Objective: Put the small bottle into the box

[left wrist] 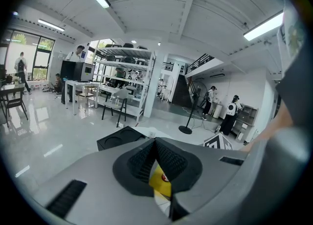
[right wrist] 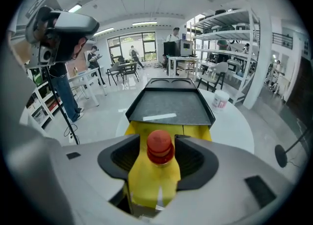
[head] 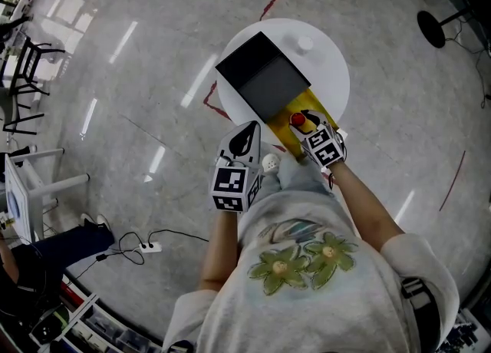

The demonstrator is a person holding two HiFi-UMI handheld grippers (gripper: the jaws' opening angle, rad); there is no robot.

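The bottle (right wrist: 154, 175) stands in the box (head: 316, 106), between the right gripper's (head: 305, 125) spread jaws, which seem clear of it, and the left gripper (left wrist: 155, 163) is closed and empty, so probably only withdrawing remains, perhaps also closing the lid (head: 265, 75).
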